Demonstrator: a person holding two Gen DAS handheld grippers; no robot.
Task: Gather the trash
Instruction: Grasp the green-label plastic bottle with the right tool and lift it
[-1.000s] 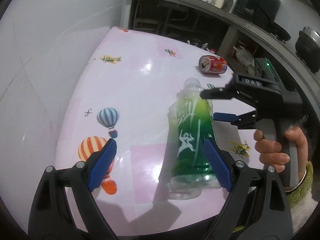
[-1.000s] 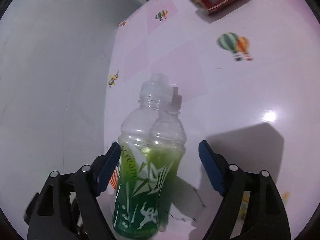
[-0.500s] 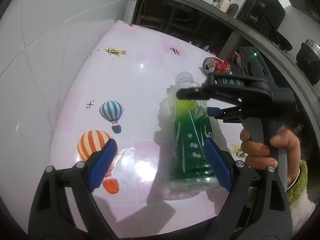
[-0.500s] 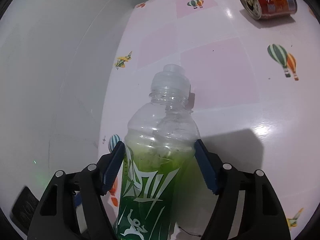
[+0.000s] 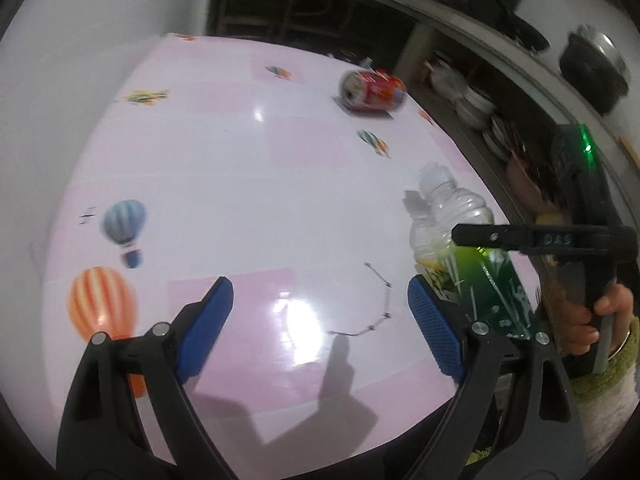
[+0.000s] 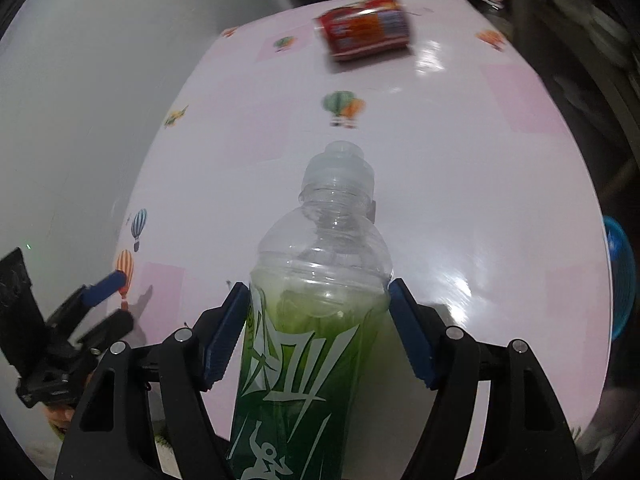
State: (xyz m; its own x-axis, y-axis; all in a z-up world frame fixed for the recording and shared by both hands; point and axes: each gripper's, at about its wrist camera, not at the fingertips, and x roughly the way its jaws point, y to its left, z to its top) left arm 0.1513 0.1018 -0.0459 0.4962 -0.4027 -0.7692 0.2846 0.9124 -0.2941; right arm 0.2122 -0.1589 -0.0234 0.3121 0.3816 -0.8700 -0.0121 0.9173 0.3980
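From the left wrist view, the left gripper (image 5: 318, 316) has its blue pads (image 5: 204, 320) spread wide apart over the pink table (image 5: 248, 160), with nothing between them. To its right, the bottle (image 5: 460, 240) is a clear plastic one with a green label, its clear upper part and cap showing above the right gripper (image 5: 480, 236), whose black finger crosses in front of it. Through the clear shoulder the bottle looks empty up top; behind the green label I cannot tell whether any liquid remains. A hand (image 5: 580, 320) holds that gripper's handle at the table's right edge. A red can (image 5: 372, 90) lies on its side near the far edge of the table, well apart from the bottle. Printed balloons (image 5: 124, 228) and small planes dot the tabletop. A thin bent wire-like bit (image 5: 380, 300) lies on the table between the left gripper's pads and the bottle. Beyond the table, a dark shelf holds stacked dishes (image 5: 476, 104), and a pot (image 5: 596, 68) sits higher up on the right. From the right wrist view, the right gripper (image 6: 318, 328) is clamped on the bottle (image 6: 316, 320), both blue pads (image 6: 224, 336) pressing its sides just below the shoulder, the cap pointing away from the camera. The can (image 6: 364, 34) lies blurred near the far edge. The left gripper (image 6: 102, 304) shows at lower left, apart from the bottle. A blue round object (image 6: 618, 280), unclear, sits beyond the table's right edge.
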